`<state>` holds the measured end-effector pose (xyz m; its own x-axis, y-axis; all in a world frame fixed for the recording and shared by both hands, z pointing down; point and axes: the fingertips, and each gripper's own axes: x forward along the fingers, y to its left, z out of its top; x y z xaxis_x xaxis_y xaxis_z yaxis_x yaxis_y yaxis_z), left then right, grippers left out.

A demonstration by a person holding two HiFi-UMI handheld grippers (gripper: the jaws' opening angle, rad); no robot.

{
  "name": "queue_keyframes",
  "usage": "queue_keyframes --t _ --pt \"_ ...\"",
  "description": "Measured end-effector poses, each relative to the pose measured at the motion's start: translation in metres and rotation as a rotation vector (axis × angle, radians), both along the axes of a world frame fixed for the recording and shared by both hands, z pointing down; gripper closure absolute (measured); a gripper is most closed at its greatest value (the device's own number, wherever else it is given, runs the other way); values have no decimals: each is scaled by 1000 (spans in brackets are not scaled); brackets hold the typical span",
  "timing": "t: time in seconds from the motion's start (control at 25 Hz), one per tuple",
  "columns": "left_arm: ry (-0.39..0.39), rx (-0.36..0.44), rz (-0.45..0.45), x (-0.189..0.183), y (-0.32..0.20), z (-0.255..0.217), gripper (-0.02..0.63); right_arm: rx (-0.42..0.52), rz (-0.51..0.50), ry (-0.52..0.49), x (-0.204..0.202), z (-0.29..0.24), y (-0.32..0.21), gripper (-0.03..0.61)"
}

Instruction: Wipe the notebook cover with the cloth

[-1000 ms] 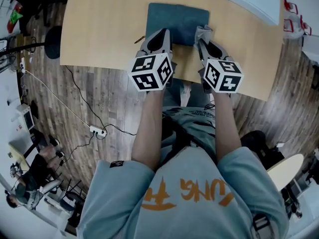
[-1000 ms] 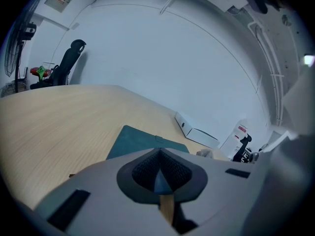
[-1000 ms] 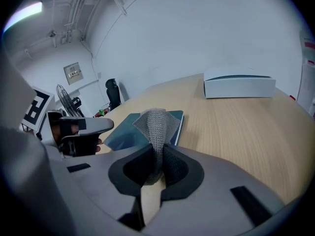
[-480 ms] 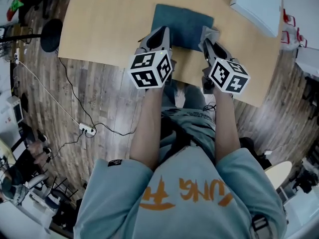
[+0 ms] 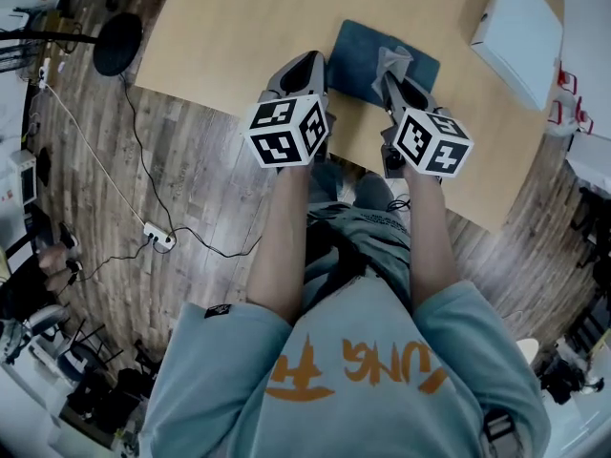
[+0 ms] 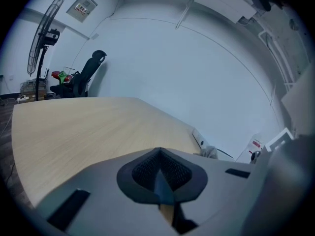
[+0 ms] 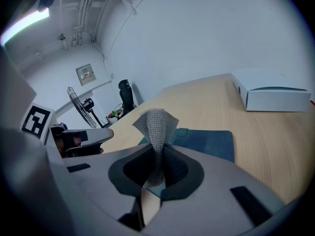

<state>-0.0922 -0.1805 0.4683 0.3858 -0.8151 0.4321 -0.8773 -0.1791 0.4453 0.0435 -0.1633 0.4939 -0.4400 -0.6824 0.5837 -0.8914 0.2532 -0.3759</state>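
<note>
Mostly cut off: the table [image 5: 239,36], pale wood, runs out of the head view at the top. Both grippers cover part of its near side.

The notebook [image 5: 358,46] is dark blue and lies flat on the table. It sits just ahead of the right gripper [image 5: 389,76] and ahead and to the right of the left gripper [image 5: 310,60]. The right gripper and what it holds cover the near right part of the notebook. From the right gripper view the cover [image 7: 211,141] spreads out beyond the jaw tips.

A white box [image 5: 520,17] stands well off to the right gripper's right, clipped by the frame edge.

The cloth [image 5: 393,60] is grey knit. It is pinched between the right gripper's jaws and stands up past them in a crumpled peak [image 7: 155,124]. Whether it touches the cover is unclear.

Both forearms reach straight forward, side by side, with the marker cubes uppermost.

The left gripper's [image 6: 158,154] jaws are pressed together with nothing between them. Whether the tips touch the table cannot be told.
</note>
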Motion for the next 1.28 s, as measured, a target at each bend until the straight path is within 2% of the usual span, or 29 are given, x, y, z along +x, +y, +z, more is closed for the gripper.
queue_keyframes --t 0.48,0.68,0.88,1.04,1.28 --pt "8 -19 -35 -32 -25 5 597 -17 -118 -2 -63 7 -31 548" --pt "-33 -81 -35 -42 -32 18 597 -39 -160 7 -82 14 -41 548" --pt "-29 -85 -49 -48 -37 24 597 -52 -189 38 -89 25 -46 548" --pt "-27 -90 -58 -57 -40 25 597 -77 -201 109 -95 30 -49 549" --pt "-23 -100 -50 -49 -42 24 597 -100 -217 155 -90 30 -51 548"
